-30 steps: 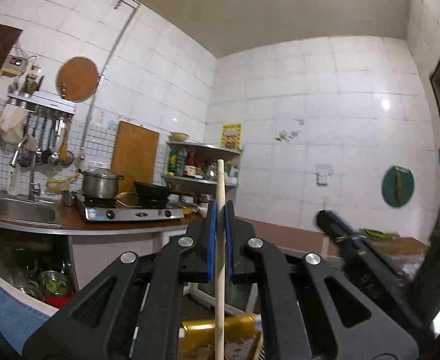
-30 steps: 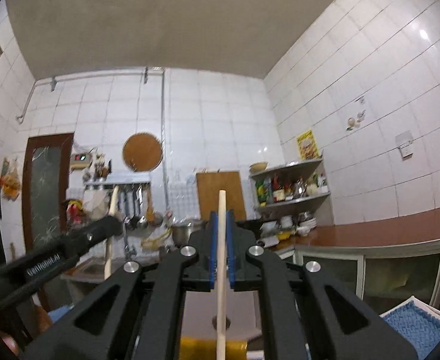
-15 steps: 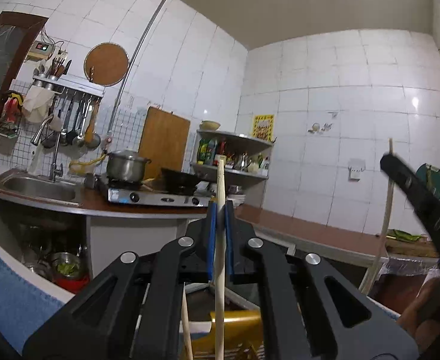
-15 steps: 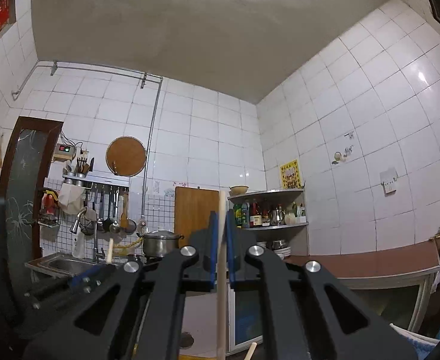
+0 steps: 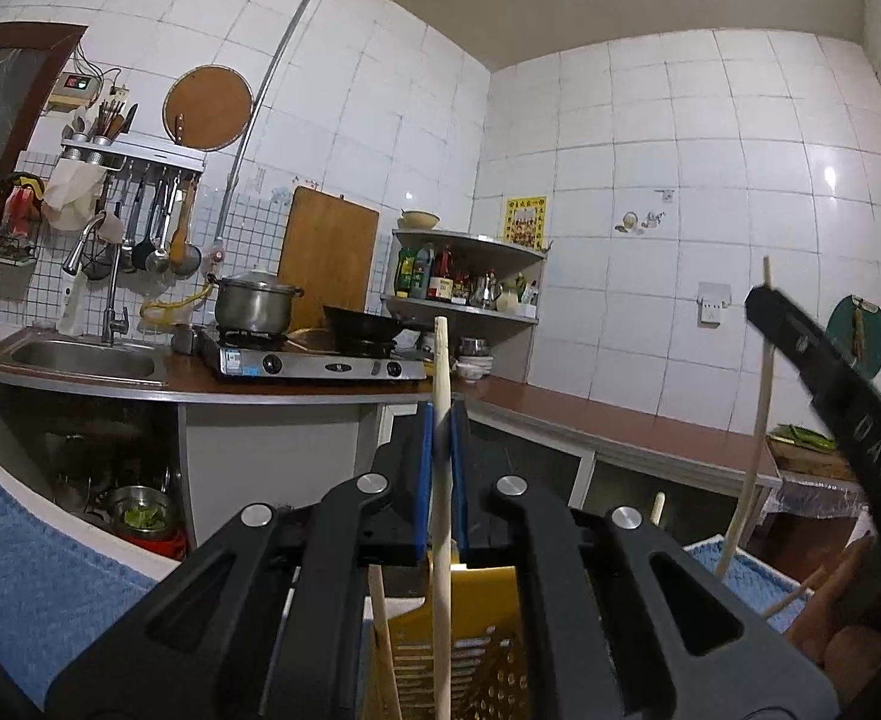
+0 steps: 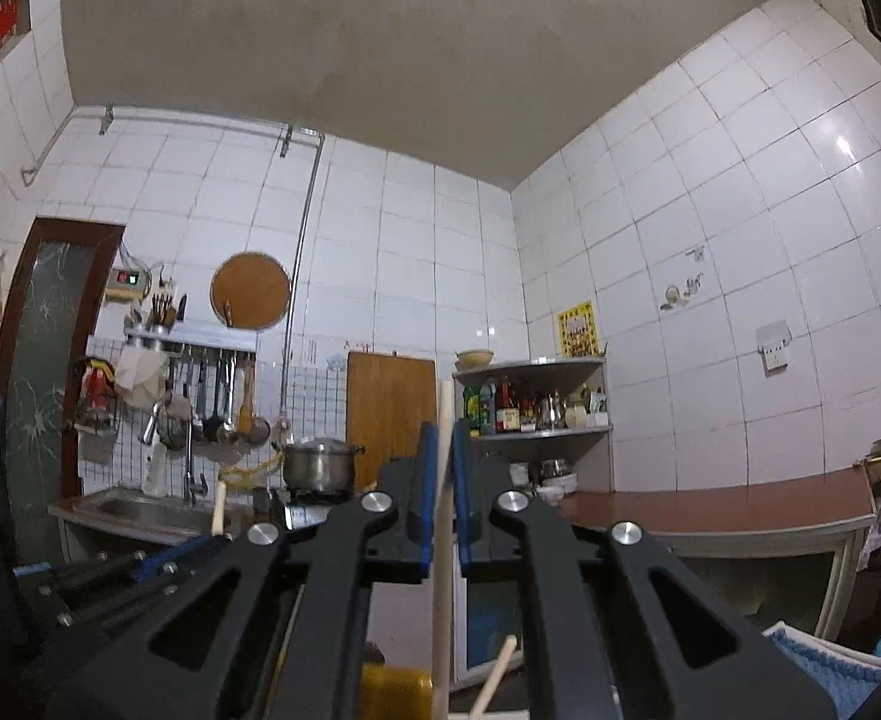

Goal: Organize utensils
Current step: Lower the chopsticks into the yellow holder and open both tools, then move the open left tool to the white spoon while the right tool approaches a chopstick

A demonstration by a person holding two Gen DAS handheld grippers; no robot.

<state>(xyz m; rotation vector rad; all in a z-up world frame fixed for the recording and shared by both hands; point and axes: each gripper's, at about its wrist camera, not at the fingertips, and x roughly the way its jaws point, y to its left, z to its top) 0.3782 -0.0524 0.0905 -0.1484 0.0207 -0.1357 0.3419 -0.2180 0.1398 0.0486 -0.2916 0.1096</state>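
Note:
In the left wrist view my left gripper (image 5: 439, 420) is shut on an upright wooden chopstick (image 5: 440, 540). Its lower end reaches down by a yellow perforated utensil holder (image 5: 482, 642), where another chopstick (image 5: 380, 618) leans. At the right edge the right gripper (image 5: 824, 384) shows from the side with its own thin chopstick (image 5: 755, 438). In the right wrist view my right gripper (image 6: 442, 438) is shut on that upright chopstick (image 6: 440, 588), above the yellow holder (image 6: 392, 690). The left gripper's body (image 6: 134, 564) sits low at the left, with its chopstick tip (image 6: 218, 507) showing.
Behind lies a brown counter (image 5: 620, 426) with a steel sink (image 5: 80, 360), a gas stove (image 5: 320, 363) with a pot and wok, a corner shelf (image 5: 464, 300) of bottles and a rack of hanging ladles (image 5: 152, 228). Blue towel (image 5: 26, 576) lies at the lower left.
Both grippers have sunk, the left more, so the yellow holder fills more of the bottom of the left view. The right gripper with its chopstick has risen into the left view's right side.

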